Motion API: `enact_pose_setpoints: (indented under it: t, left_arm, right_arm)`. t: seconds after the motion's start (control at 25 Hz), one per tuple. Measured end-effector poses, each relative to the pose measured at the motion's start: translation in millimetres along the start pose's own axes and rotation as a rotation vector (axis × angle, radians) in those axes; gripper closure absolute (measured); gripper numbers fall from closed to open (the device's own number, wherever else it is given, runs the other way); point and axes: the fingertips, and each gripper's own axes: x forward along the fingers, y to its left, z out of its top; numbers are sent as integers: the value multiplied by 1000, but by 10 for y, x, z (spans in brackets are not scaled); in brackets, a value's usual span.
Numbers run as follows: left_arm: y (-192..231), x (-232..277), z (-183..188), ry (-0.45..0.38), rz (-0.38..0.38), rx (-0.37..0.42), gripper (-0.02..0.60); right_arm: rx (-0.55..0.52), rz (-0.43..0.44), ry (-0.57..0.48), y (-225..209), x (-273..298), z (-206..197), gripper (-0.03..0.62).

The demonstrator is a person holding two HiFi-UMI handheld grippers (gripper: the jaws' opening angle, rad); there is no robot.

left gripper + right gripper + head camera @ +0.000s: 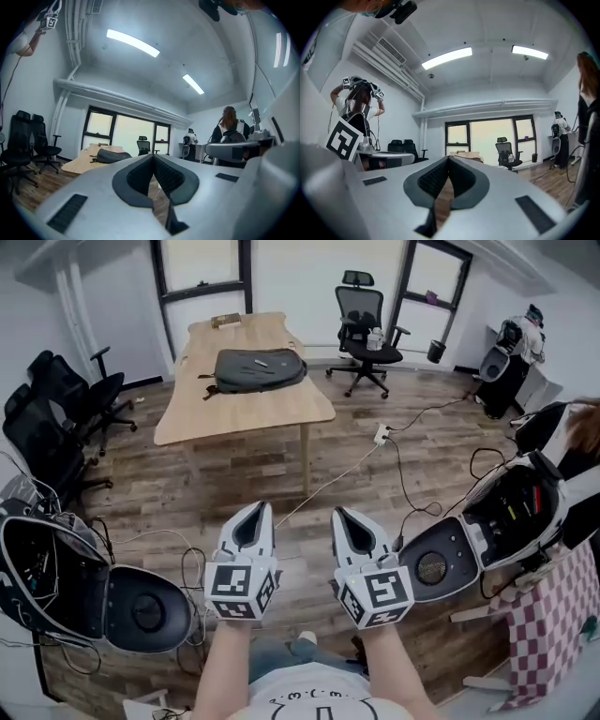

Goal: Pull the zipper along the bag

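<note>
Two grippers are held level, side by side: the left hand-held gripper (256, 510) and the right hand-held gripper (343, 516), both closed on nothing. One dark bag (260, 368) lies on one wooden desk (234, 418), well ahead of both. The zipper pull looks unstarted; approach, grasp and pull remain.
</note>
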Motion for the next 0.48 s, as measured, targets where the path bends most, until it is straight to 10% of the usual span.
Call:
enact_pose_setpoints:
  t: [0.48]
  left_arm:
    - [177, 315, -129, 32, 65, -1, 566]
  right_arm:
    - [39, 97, 6, -171, 437, -171, 543]
